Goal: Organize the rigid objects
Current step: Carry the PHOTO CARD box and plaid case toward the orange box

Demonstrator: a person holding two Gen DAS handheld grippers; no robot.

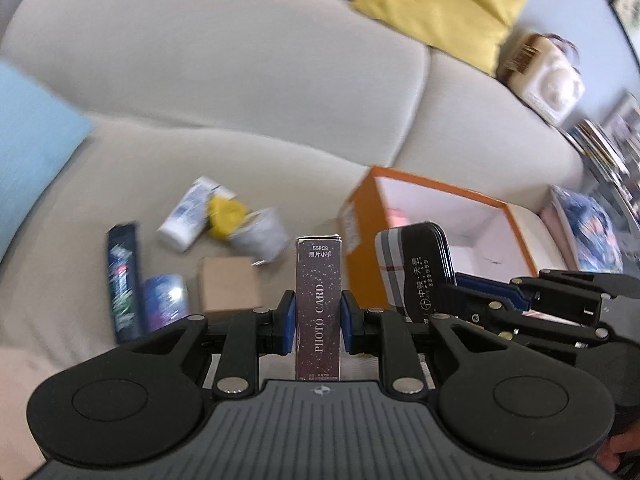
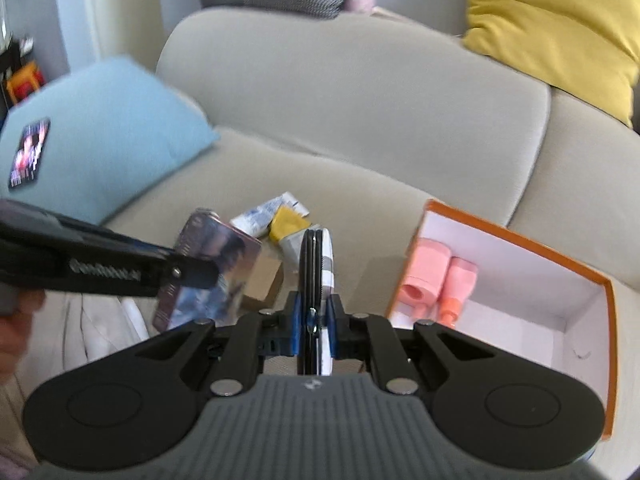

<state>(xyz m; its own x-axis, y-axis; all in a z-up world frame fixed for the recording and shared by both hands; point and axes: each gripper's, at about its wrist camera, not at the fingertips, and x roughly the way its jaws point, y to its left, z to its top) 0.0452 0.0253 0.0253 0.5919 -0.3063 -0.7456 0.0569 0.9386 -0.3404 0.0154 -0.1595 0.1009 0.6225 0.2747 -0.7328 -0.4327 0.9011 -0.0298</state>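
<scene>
My left gripper is shut on a tall dark photo card box, held upright above the beige sofa. My right gripper is shut on a flat black plaid tin, seen edge-on; the tin also shows in the left wrist view, in front of the orange box. That open orange box with a white inside stands on the seat to the right and holds two pink bottles. The photo card box also shows in the right wrist view, held by the left gripper.
On the seat lie a white tube, a yellow item, a grey cup, a small cardboard box, a dark bottle and a blue-purple item. A blue cushion lies left, a yellow cushion at the back right.
</scene>
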